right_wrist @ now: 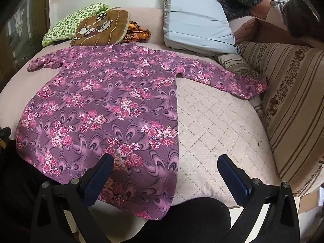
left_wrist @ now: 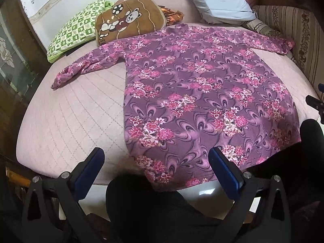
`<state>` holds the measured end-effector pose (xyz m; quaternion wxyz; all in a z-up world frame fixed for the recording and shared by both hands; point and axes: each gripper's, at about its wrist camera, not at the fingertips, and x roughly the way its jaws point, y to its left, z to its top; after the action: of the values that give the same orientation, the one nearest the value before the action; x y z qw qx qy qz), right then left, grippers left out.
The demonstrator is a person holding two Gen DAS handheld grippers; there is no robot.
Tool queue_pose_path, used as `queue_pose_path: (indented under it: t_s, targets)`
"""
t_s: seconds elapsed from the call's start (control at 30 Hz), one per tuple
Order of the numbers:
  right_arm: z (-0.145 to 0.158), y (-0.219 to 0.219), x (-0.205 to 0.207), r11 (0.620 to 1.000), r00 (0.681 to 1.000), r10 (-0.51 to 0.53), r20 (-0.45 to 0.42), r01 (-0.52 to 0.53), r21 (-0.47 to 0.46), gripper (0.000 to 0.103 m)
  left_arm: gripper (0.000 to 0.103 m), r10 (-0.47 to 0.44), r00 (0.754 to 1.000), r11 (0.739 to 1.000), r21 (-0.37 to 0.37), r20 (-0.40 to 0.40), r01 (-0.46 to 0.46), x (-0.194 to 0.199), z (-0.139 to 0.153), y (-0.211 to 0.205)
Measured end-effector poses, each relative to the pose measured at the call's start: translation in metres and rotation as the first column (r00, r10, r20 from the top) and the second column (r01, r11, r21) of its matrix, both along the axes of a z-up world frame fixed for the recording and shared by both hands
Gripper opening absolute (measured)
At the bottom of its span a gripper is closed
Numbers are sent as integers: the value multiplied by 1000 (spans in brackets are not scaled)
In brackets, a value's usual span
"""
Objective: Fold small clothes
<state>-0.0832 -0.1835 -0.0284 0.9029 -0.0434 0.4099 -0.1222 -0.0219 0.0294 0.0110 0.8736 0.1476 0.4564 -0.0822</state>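
Observation:
A purple long-sleeved top with pink flowers [left_wrist: 202,85] [right_wrist: 105,105] lies spread flat on a pale quilted bed [left_wrist: 70,121] [right_wrist: 212,125], sleeves out to both sides, hem hanging over the near edge. My left gripper [left_wrist: 157,158] hovers open above the hem's left corner, with nothing between its blue pads. In the right wrist view my right gripper [right_wrist: 165,165] is open over the hem's right corner, one finger over the cloth and the other over bare bed. A bit of the right gripper [left_wrist: 316,103] shows at the edge of the left wrist view.
At the bed's head lie a green checked cushion [left_wrist: 75,30], a brown bear cushion [left_wrist: 129,20] and a light blue pillow [right_wrist: 196,18]. A striped sofa back [right_wrist: 293,101] borders the right side. Dark-clothed legs [left_wrist: 154,208] sit below the near edge.

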Motion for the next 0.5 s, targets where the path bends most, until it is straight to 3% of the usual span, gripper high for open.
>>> queue_pose_path:
  t_s: [0.5]
  targets:
    - [3, 6, -2, 1000, 1000, 11, 8, -11, -16, 103, 103, -27, 1000, 1000, -14, 7, 27, -4, -2, -8]
